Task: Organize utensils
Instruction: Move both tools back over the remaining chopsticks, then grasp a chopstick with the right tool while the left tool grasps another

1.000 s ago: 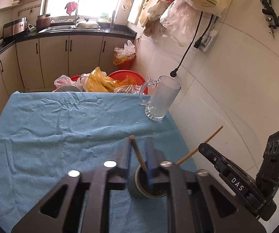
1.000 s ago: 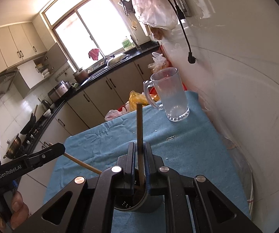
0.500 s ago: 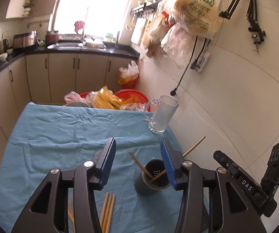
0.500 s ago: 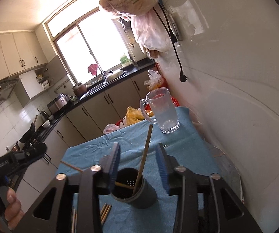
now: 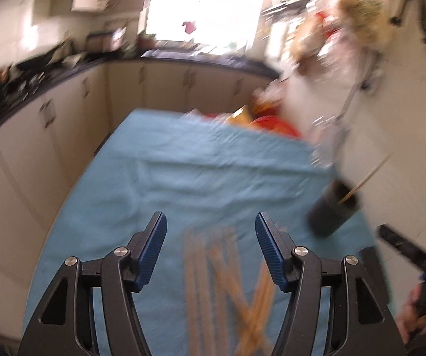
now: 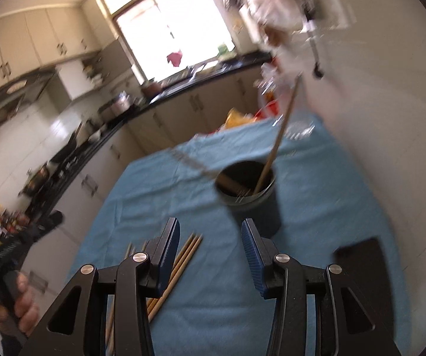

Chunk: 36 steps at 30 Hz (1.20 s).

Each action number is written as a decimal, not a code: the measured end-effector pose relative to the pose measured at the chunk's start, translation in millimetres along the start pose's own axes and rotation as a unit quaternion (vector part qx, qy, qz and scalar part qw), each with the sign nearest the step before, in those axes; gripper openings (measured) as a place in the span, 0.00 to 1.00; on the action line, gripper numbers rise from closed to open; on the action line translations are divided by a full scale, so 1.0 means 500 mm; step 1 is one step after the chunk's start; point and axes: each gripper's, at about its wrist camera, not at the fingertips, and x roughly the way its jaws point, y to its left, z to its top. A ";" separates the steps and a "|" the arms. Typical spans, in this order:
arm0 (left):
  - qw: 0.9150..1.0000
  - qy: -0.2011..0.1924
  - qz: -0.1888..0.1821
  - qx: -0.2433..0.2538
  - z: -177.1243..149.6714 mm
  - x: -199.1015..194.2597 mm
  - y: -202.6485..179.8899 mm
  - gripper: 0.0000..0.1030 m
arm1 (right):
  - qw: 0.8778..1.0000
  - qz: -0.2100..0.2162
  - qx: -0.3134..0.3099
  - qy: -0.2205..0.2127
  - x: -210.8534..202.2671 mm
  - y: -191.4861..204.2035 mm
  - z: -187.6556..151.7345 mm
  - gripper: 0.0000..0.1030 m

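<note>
A dark grey utensil cup stands on the blue cloth with two wooden chopsticks leaning in it. It also shows in the left wrist view at the right. Several loose chopsticks lie on the cloth between and below my left gripper, which is open and empty above them. In the right wrist view the loose chopsticks lie by the left finger of my right gripper, which is open and empty, just short of the cup. Both views are blurred.
A glass mug stands at the cloth's far right by the white tiled wall. A red basin with bags sits past the far edge. A dark flat object lies on the cloth at the right. Kitchen cabinets run along the left.
Both grippers opened, let their chopsticks drop into the cup, and pulled back. The left gripper swung left and down over the loose chopsticks; the right backed away from the cup.
</note>
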 end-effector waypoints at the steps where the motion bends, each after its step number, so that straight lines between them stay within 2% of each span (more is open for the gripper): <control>1: 1.000 0.019 0.008 -0.010 -0.023 0.017 0.029 0.59 | 1.000 0.004 -0.005 0.010 0.011 0.007 -0.007 0.46; 4: 0.998 0.055 0.023 -0.026 -0.080 0.053 0.085 0.59 | 0.998 0.027 -0.012 0.047 0.042 0.035 -0.040 0.46; 7: 0.996 0.072 0.041 -0.033 -0.123 0.079 0.126 0.59 | 0.995 0.051 -0.017 0.089 0.077 0.067 -0.063 0.45; 13: 0.994 0.084 0.059 -0.039 -0.171 0.114 0.160 0.59 | 0.983 0.079 -0.046 0.161 0.148 0.134 -0.107 0.31; 17: 0.995 0.074 0.071 -0.012 -0.187 0.117 0.147 0.59 | 0.975 0.074 -0.084 0.192 0.198 0.177 -0.133 0.24; 24: 0.996 0.075 0.048 -0.009 -0.179 0.117 0.143 0.65 | 0.961 0.054 -0.149 0.225 0.285 0.249 -0.153 0.21; 36: 0.996 0.076 0.042 -0.009 -0.178 0.118 0.142 0.67 | 0.943 0.021 -0.210 0.256 0.367 0.285 -0.174 0.11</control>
